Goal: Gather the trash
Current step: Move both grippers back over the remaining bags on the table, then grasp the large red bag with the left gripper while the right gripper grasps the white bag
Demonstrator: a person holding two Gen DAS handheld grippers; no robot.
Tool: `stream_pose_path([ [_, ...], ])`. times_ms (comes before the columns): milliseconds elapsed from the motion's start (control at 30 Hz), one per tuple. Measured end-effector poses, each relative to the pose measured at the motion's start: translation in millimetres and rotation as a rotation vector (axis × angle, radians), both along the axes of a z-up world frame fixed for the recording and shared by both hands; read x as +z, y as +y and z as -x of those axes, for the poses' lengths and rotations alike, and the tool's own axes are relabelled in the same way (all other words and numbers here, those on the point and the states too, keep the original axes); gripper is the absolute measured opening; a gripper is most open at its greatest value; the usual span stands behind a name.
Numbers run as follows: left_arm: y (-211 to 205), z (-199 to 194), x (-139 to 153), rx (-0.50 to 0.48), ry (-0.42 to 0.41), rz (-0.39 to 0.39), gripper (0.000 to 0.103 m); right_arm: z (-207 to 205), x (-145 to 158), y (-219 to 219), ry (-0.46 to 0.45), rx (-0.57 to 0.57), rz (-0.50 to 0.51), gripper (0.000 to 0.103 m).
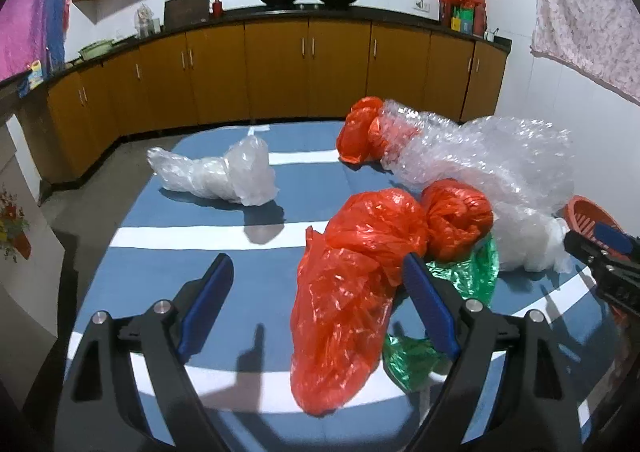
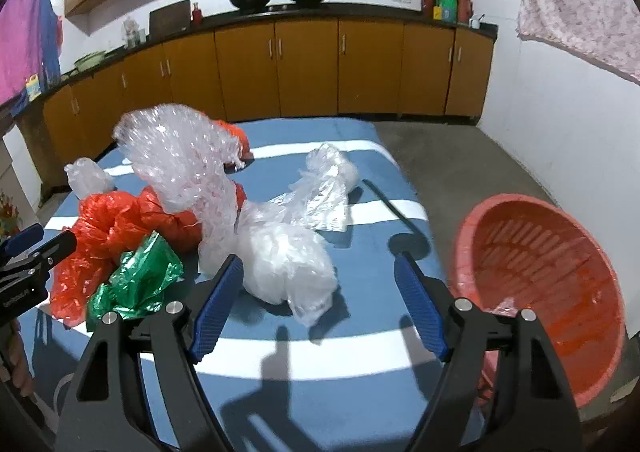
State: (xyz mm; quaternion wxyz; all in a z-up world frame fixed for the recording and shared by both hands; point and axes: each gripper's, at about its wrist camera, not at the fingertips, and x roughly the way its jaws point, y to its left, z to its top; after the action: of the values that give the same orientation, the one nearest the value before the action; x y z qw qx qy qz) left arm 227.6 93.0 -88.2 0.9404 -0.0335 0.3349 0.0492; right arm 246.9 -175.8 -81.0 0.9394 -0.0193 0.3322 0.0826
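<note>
A blue table (image 1: pixel 240 223) with white stripes holds loose plastic trash. The left gripper (image 1: pixel 316 304) hangs above the near edge with its blue-padded jaws spread wide and nothing clamped; a long red bag (image 1: pixel 344 292) lies between them, reaching almost to that edge, with a green bag (image 1: pixel 468 272) tucked beside it. Behind sit a knotted red bundle (image 1: pixel 456 223), a large heap of bubble wrap (image 1: pixel 492 163) and another red bag (image 1: pixel 356 135) near the far edge. A clear bag (image 1: pixel 224 175) lies apart on the left, with bare cloth around it — the widest free stretch of table. The right gripper (image 2: pixel 320 304) is also wide open and empty, its left finger (image 2: pixel 218 304) just beside a white bag (image 2: pixel 288 264); bare striped cloth lies under and ahead of its right finger. A red basket (image 2: pixel 552 264) tilts at the table's right edge, mouth facing the trash, a little plastic inside. Grey floor lies beyond the far right edge.
</note>
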Motion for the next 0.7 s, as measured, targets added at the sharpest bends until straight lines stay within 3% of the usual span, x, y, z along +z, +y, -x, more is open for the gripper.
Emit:
stream_pose_path([
  [333, -6, -26, -19, -0.094, 0.081, 0.019, 0.083, -19, -10, 15, 0.063, 0.071, -0.022, 0.077],
  [467, -7, -36, -24, -0.109, 0.101, 0.033, 0.083, -25, -12, 21, 0.089, 0.099, -0.026, 0.072],
  [700, -6, -43, -31, -0.137, 0.135, 0.076, 0.054, -24, -15, 32, 0.118, 0.146, -0.004, 0.049],
])
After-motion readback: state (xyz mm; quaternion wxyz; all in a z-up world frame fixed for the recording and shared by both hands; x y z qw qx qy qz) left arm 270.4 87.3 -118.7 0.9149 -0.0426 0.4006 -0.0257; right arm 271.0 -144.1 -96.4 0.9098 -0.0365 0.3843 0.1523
